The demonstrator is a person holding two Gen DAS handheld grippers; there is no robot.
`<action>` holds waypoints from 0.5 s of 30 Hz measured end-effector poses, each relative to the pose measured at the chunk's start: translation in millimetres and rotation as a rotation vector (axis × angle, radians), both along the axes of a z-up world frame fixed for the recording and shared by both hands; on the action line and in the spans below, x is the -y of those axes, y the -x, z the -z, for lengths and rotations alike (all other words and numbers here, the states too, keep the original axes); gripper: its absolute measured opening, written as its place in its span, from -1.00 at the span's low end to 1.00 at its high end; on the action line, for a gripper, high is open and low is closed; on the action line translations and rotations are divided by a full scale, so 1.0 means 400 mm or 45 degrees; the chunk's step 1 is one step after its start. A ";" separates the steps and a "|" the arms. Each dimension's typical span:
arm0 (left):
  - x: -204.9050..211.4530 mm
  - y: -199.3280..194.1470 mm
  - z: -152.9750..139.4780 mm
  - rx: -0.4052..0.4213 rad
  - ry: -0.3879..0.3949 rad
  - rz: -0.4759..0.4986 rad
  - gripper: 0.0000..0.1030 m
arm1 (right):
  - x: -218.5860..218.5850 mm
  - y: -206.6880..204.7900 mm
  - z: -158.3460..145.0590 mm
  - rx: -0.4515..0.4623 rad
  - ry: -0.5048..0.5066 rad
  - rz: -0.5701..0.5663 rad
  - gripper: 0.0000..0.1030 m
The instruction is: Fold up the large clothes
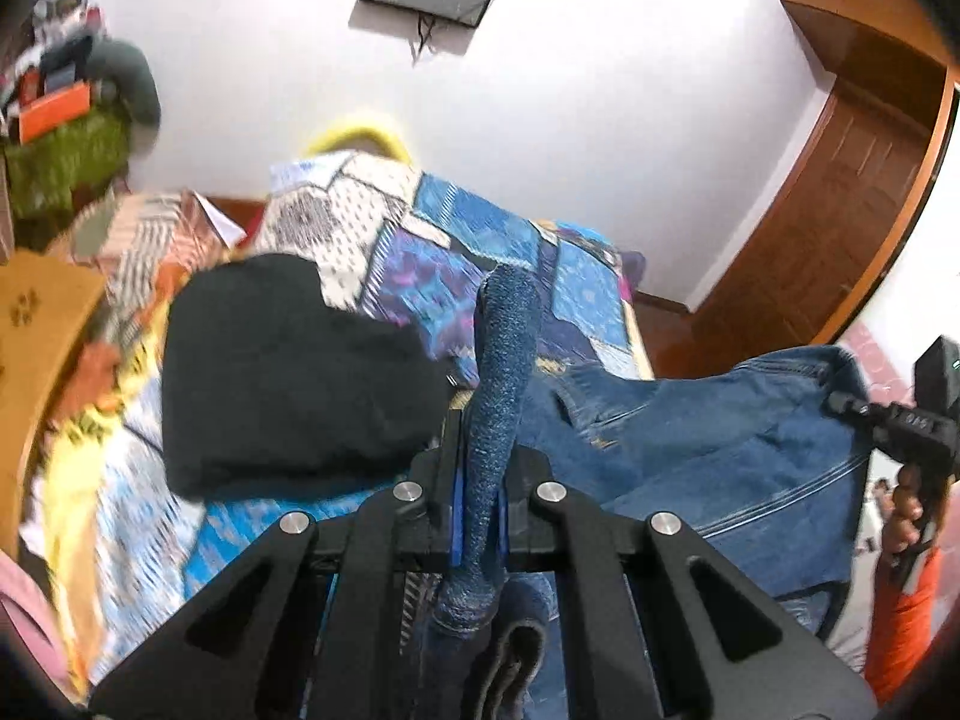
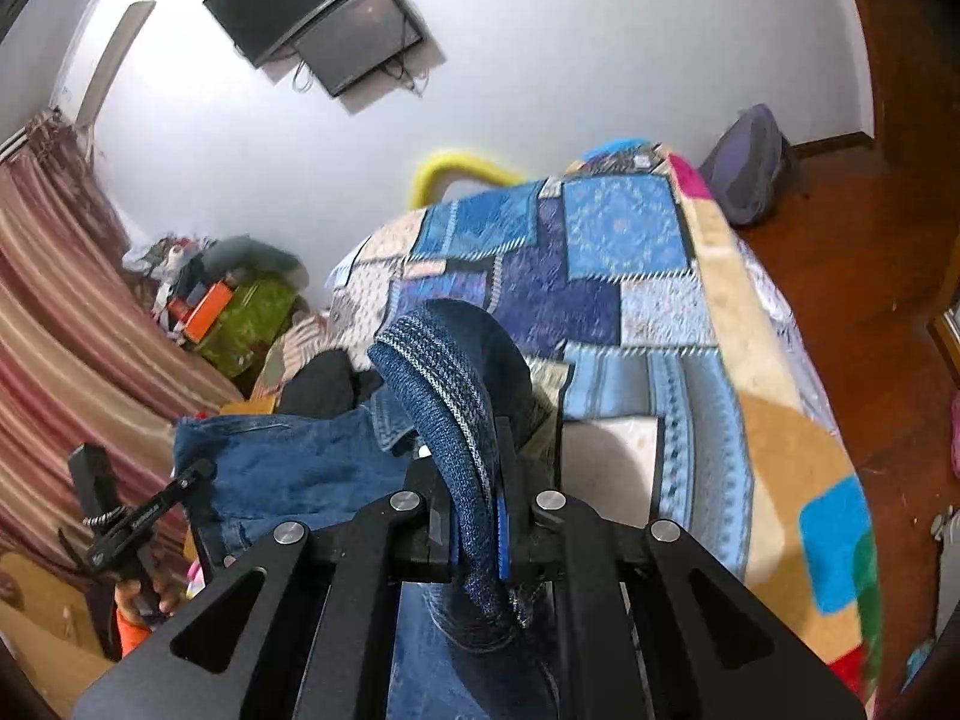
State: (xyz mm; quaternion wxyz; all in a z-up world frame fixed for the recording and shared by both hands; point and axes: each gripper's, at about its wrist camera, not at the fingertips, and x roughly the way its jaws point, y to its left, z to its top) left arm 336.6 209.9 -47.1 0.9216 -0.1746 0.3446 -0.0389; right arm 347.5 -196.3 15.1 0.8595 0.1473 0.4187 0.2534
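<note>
A blue denim jacket (image 1: 708, 444) hangs stretched between my two grippers above the bed. My left gripper (image 1: 477, 444) is shut on the jacket's ribbed knit hem (image 1: 504, 360), which sticks up between the fingers. My right gripper (image 2: 474, 480) is shut on another part of the ribbed hem (image 2: 438, 384). The jacket's denim body (image 2: 282, 468) spreads to the left in the right wrist view. The right gripper shows at the right edge of the left wrist view (image 1: 852, 405); the left one shows at lower left of the right wrist view (image 2: 192, 474).
A bed with a patchwork quilt (image 2: 600, 276) lies below. A folded black garment (image 1: 288, 372) rests on it. A cluttered shelf (image 1: 66, 138) stands far left, striped curtains (image 2: 72, 330) beside it. A backpack (image 2: 750, 168) sits on the wooden floor; a wooden door (image 1: 840, 204) is at right.
</note>
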 end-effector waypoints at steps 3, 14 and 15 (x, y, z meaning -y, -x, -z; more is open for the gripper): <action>-0.025 -0.053 0.045 -0.049 -0.010 -0.025 -0.87 | 0.010 -0.053 0.042 -0.028 0.035 0.057 -0.86; -0.145 -0.218 0.388 -0.386 0.021 -0.187 -0.84 | 0.105 -0.225 0.345 -0.342 0.176 0.239 -0.86; -0.153 -0.224 0.405 -0.397 0.043 -0.192 -0.84 | 0.109 -0.228 0.355 -0.355 0.174 0.237 -0.86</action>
